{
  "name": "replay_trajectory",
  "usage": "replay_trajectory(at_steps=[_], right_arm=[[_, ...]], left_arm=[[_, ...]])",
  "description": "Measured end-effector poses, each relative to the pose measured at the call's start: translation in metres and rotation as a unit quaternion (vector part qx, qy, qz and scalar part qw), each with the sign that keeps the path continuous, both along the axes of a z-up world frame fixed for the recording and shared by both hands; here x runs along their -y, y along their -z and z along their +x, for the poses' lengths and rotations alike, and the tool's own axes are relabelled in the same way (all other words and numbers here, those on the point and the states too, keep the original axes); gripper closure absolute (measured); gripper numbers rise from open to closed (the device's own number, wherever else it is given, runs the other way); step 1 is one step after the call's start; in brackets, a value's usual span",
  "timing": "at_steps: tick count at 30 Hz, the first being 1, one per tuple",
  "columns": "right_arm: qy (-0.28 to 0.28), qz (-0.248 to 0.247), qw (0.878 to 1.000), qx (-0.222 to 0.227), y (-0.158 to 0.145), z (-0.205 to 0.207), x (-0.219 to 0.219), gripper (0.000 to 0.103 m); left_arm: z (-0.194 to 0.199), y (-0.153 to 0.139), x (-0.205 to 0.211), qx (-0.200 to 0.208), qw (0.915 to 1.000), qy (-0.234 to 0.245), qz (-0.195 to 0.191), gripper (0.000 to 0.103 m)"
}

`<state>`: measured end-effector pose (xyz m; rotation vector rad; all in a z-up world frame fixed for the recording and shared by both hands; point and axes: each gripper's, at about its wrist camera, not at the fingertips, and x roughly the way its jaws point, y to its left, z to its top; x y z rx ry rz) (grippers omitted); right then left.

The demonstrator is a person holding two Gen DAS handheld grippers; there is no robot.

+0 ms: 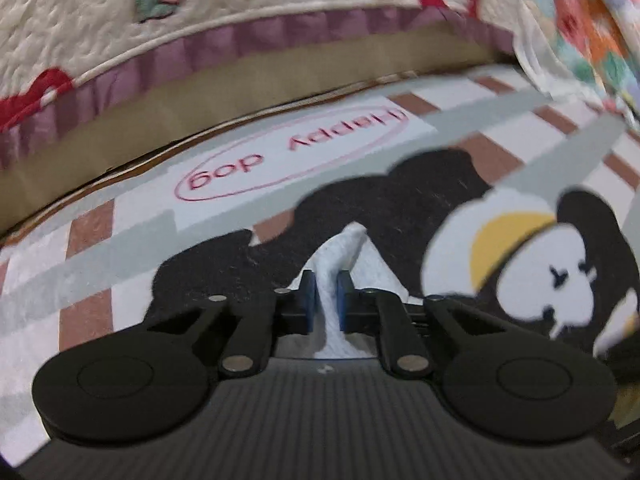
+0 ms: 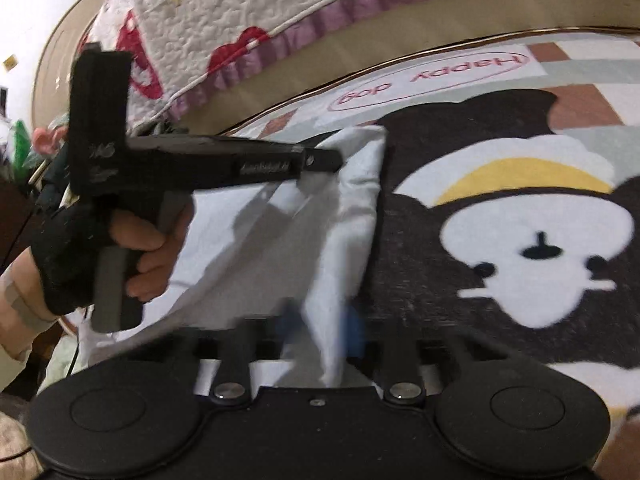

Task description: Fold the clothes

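A white textured cloth garment [image 2: 280,232] is held above a printed rug w/ black-and-white cartoon dog [image 2: 540,248]. Its edges are clamped by both the left gripper [image 1: 326,300] & right gripper [image 2: 324,328], blue pads [image 1: 344,300] pressed onto fabric. A frilled cream quilt [image 1: 200,20] is seen behind.

Our left gripper [image 1: 326,296]: matte black body, blue pads [image 1: 308,300], two round black discs at the base, each with a recessed circle. Black linkage arms with silver pivot pins, ribbed grey-black housing underneath. Our right gripper [image 2: 324,324] has the same build: blue pads, blurred here, twin discs, silver pins, and a small screw at the housing centre. From the right wrist view our left unit shows a black T-shaped frame, a grey trigger bar and small white markings. Our hand [image 2: 132,248] wears a black fingerless glove; pale patterned sleeve at the wrist.
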<state>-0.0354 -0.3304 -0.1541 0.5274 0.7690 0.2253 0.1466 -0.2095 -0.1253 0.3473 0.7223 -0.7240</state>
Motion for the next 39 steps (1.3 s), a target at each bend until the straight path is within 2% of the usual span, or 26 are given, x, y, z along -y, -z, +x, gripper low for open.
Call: replay_trajectory(at_steps=[2,5,9,12,16,17,18,19,20,21,24,26,29,31,34,35,37,39], right_arm=[[0.001,0.0,1.0,-0.002,-0.001,-0.002,0.0,0.095],[0.006,0.006,1.0,-0.014,-0.002,-0.006,0.003,0.097],[-0.002,-0.001,1.0,-0.028,-0.004,-0.008,0.004,0.097],[-0.006,-0.004,0.999,-0.04,0.0,-0.017,0.004,0.097],[0.002,0.009,0.999,-0.044,0.002,-0.027,0.009,0.097],[0.004,0.009,0.999,-0.044,0.002,-0.029,0.009,0.096],[0.006,0.009,0.999,-0.043,0.003,-0.029,0.009,0.094],[0.008,0.009,0.999,-0.043,0.005,-0.03,0.009,0.093],[0.01,0.009,0.999,-0.043,0.006,-0.031,0.008,0.093],[0.012,0.011,0.999,-0.042,0.007,-0.031,0.009,0.093],[0.019,0.025,0.999,-0.04,0.008,-0.035,0.01,0.092],[0.027,0.039,0.998,-0.041,0.01,-0.038,0.013,0.092],[0.032,0.045,0.998,-0.043,0.011,-0.039,0.013,0.092],[0.032,0.032,0.998,-0.037,0.01,-0.039,0.01,0.092],[0.028,0.002,0.999,-0.027,0.007,-0.04,0.002,0.092],[0.026,-0.002,0.999,-0.028,0.007,-0.04,0.001,0.092],[0.027,-0.002,0.999,-0.029,0.006,-0.04,0.001,0.092],[0.026,-0.004,0.999,-0.027,0.006,-0.041,0.001,0.092]], left_arm=[[0.011,-0.001,-0.009,-0.023,0.9988,-0.029,-0.032,0.095],[0.019,0.001,-0.01,-0.034,0.9963,-0.058,-0.053,0.096],[0.025,0.001,-0.002,-0.005,0.9955,-0.089,-0.034,0.102],[0.035,-0.007,-0.007,0.039,0.99,-0.136,-0.001,0.103],[0.041,-0.036,-0.061,0.0,0.9889,-0.134,-0.064,0.098],[0.039,-0.042,-0.078,-0.007,0.9888,-0.13,-0.073,0.092],[0.035,-0.044,-0.093,-0.003,0.9885,-0.136,-0.067,0.078],[0.031,-0.046,-0.109,0.001,0.9881,-0.141,-0.061,0.07],[0.027,-0.049,-0.124,0.005,0.9875,-0.147,-0.055,0.054],[0.025,-0.047,-0.139,0.005,0.9846,-0.168,-0.048,0.045],[0.026,-0.04,-0.177,-0.012,0.9737,-0.226,-0.025,0.042],[0.022,-0.036,-0.199,-0.023,0.9694,-0.242,-0.03,0.042],[0.014,-0.027,-0.225,-0.044,0.9652,-0.255,-0.037,0.034],[0.01,-0.017,-0.237,-0.073,0.9606,-0.263,-0.051,0.028],[0.01,-0.013,-0.236,-0.06,0.9611,-0.265,-0.048,0.026],[0.011,-0.012,-0.235,-0.056,0.9612,-0.266,-0.046,0.032],[0.011,-0.01,-0.234,-0.048,0.9614,-0.267,-0.044,0.094],[0.012,-0.008,-0.233,-0.04,0.9615,-0.269,-0.041,0.097]])
